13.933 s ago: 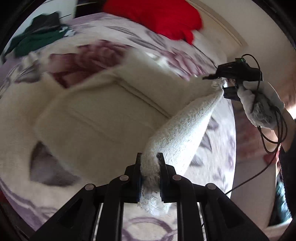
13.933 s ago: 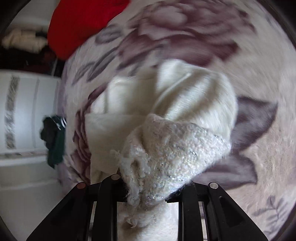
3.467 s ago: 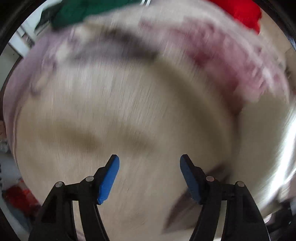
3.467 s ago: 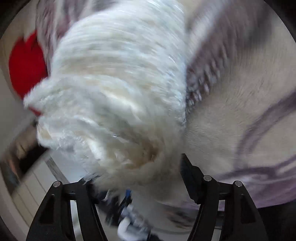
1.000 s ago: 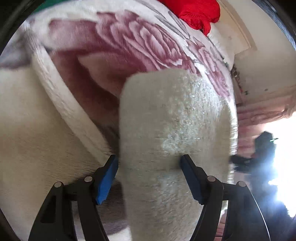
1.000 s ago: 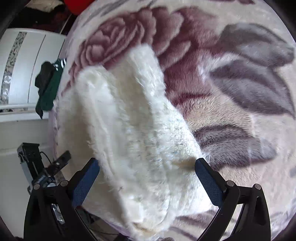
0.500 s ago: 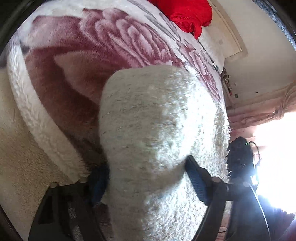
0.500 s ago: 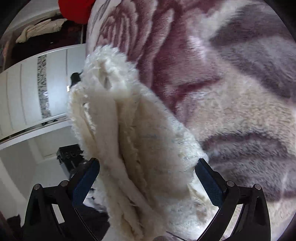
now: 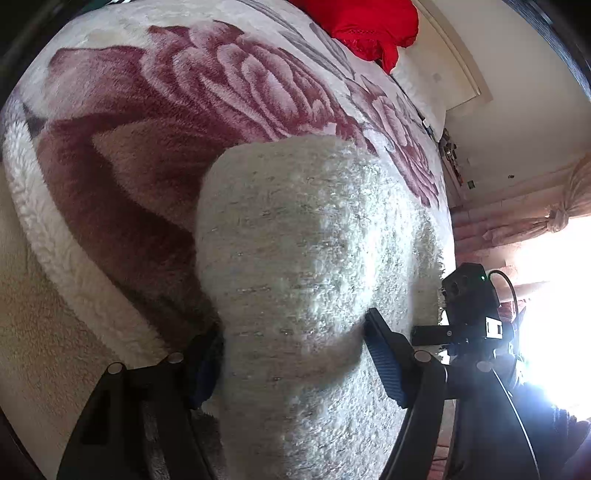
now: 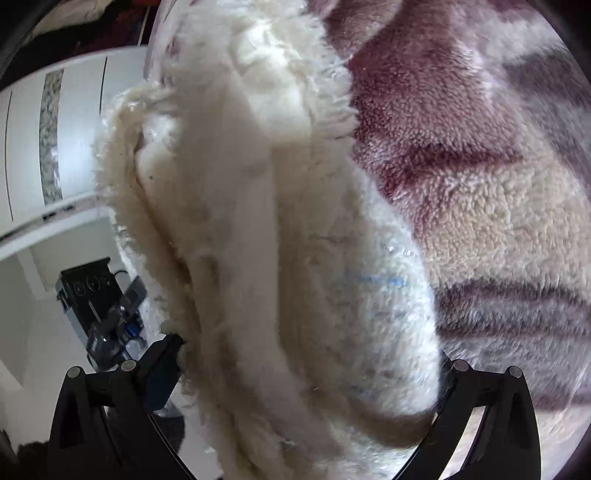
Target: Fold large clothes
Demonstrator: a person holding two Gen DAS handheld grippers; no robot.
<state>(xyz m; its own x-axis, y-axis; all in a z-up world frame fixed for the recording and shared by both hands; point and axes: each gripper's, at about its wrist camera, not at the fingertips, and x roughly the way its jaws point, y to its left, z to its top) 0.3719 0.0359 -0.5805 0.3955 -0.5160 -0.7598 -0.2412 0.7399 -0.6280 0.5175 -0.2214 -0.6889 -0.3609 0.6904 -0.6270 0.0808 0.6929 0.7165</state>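
Observation:
A thick cream fuzzy garment (image 9: 306, 258) is folded into a bundle over the rose-patterned blanket (image 9: 221, 92). My left gripper (image 9: 295, 354) has its blue-padded jaws wide apart, straddling one end of the bundle, which bulges between them. My right gripper (image 10: 306, 373) is also spread wide around the other end of the garment (image 10: 280, 229), whose layered edges show. The right gripper's body shows in the left wrist view (image 9: 469, 314), the left one in the right wrist view (image 10: 107, 317).
A red garment (image 9: 362, 22) lies at the far end of the bed. A white wardrobe (image 10: 44, 140) stands left in the right wrist view. A bright window and curtain (image 9: 554, 229) are at right.
Both grippers have pushed further onto the bundle's ends since a second ago. The garment fills more of each view and rises off the blanket at the right end.

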